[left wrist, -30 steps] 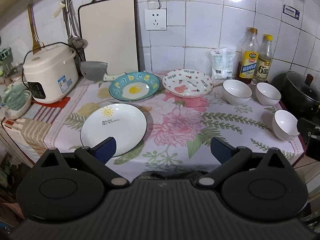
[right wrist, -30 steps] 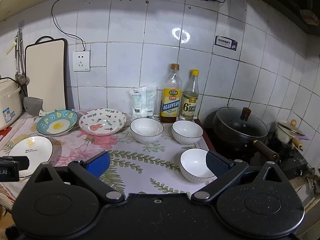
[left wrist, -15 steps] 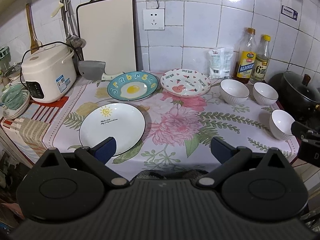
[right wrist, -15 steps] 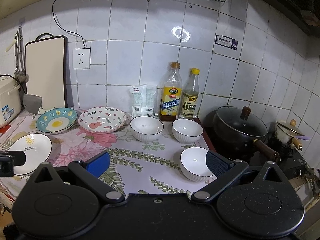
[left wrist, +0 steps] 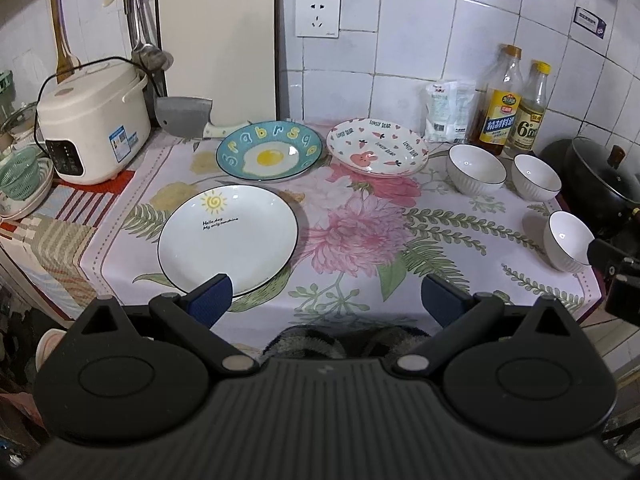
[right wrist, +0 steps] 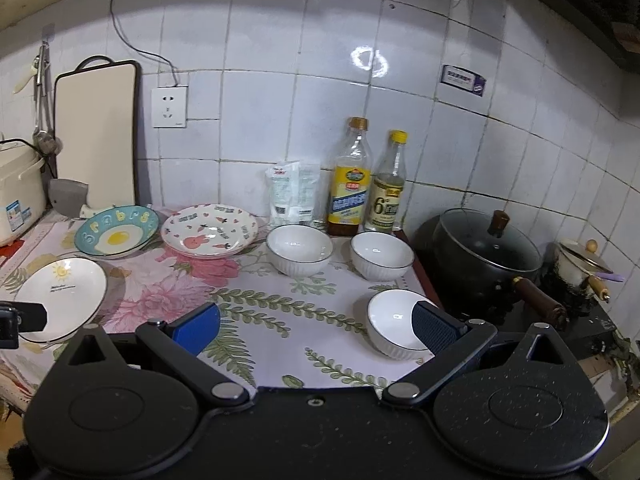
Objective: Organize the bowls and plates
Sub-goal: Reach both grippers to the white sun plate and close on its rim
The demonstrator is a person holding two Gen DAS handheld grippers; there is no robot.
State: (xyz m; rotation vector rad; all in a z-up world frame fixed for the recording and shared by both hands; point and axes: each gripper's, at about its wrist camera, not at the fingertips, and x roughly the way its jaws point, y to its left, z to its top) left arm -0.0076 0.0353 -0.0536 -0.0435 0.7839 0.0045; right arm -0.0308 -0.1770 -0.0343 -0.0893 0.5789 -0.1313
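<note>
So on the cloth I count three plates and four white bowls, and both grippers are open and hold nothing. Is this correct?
Not quite: there are three white bowls, not four, as the right wrist view shows. The rest holds: three plates lie on the cloth, and the left gripper and right gripper are open and hold nothing.

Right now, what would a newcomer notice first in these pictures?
The blue fried-egg plate and the bunny plate stand out at the back of the flowered cloth. A white sun plate lies near the front left, and three white bowls cluster on the right beside a black pot.
</note>
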